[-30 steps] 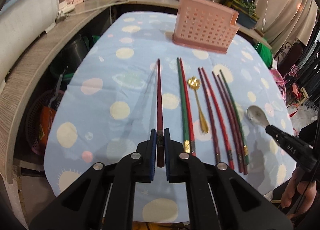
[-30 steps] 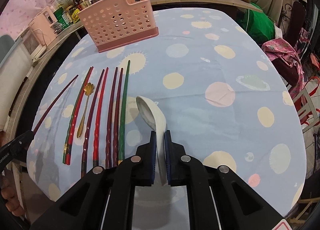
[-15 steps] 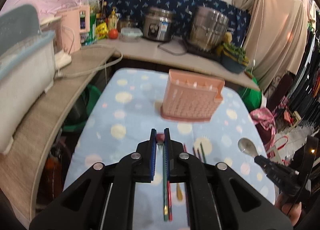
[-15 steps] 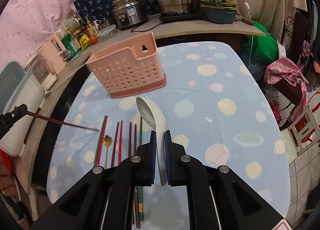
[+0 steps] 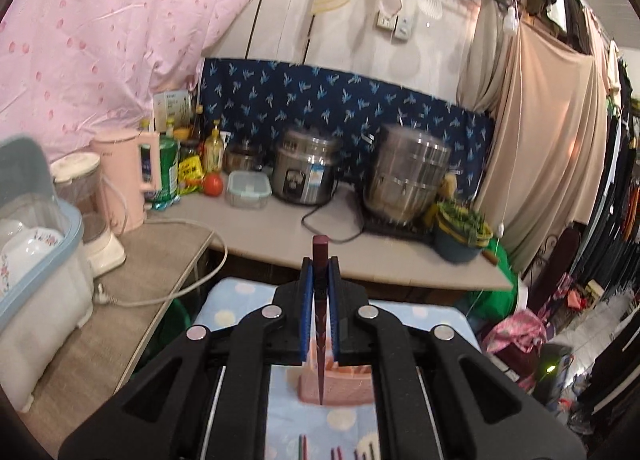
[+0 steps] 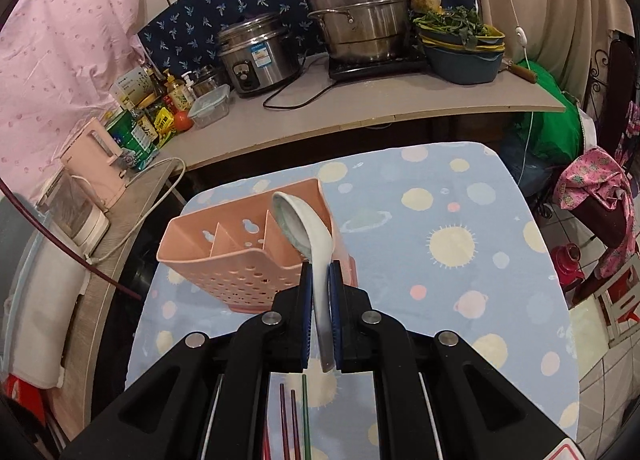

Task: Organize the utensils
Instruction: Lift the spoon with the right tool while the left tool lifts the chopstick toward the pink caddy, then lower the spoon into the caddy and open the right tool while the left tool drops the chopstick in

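My left gripper (image 5: 320, 272) is shut on a dark red chopstick (image 5: 320, 340), held high with its tip hanging down over the pink utensil holder (image 5: 340, 384). The same chopstick (image 6: 72, 256) crosses the left edge of the right wrist view. My right gripper (image 6: 320, 280) is shut on the handle of a white ceramic spoon (image 6: 304, 228), whose bowl hovers above the right-hand compartment of the pink holder (image 6: 224, 256). Several red and green chopsticks (image 6: 296, 420) lie on the blue spotted tablecloth (image 6: 460, 260), seen between the gripper arms.
Behind the table runs a counter (image 6: 360, 104) with a rice cooker (image 6: 260, 56), a steel steamer pot (image 6: 360, 8), a basin of greens (image 6: 460, 44), bottles and a pink kettle (image 6: 96, 156). A dish rack with bowls (image 5: 28, 252) stands at the left.
Both grippers rose off the table and moved toward the pink holder, carrying the chopstick and the spoon. The left gripper tilted upward, so its view now shows the back wall.
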A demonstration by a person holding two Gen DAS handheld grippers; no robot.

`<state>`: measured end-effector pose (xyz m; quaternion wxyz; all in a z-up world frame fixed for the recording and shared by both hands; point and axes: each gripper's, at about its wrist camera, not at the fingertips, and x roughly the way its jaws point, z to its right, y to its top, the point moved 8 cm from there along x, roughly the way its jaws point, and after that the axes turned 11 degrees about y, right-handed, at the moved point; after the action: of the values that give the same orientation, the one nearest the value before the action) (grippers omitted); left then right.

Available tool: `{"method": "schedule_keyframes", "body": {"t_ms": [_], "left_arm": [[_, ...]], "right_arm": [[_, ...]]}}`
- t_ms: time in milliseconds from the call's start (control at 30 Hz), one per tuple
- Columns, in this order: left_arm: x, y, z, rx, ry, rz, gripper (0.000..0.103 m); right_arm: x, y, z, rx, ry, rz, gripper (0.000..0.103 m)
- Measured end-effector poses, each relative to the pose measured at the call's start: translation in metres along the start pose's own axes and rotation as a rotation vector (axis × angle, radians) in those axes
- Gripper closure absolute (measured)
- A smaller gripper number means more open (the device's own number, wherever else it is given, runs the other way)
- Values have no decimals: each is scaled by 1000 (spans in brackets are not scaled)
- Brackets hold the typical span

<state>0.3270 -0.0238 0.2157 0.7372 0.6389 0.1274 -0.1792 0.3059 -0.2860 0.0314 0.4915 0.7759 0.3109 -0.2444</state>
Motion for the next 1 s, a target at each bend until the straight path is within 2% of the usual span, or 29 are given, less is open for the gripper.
{"method": "schedule_keyframes", "body": {"t_ms": [167,367,667,1000], "left_arm": [[28,20,17,2,7,45,96],[76,-1,29,25,35,-10,96],[132,-60,20,30,63,-147,96],[147,-99,17,43,60,-227,95]], "right_arm": [[39,9,6,7,-16,-92,95],[73,6,12,-3,-57,-178,95],[84,10,13,13,-40,-159,93],[75,13,8,-41,-95,-154,94]]}}
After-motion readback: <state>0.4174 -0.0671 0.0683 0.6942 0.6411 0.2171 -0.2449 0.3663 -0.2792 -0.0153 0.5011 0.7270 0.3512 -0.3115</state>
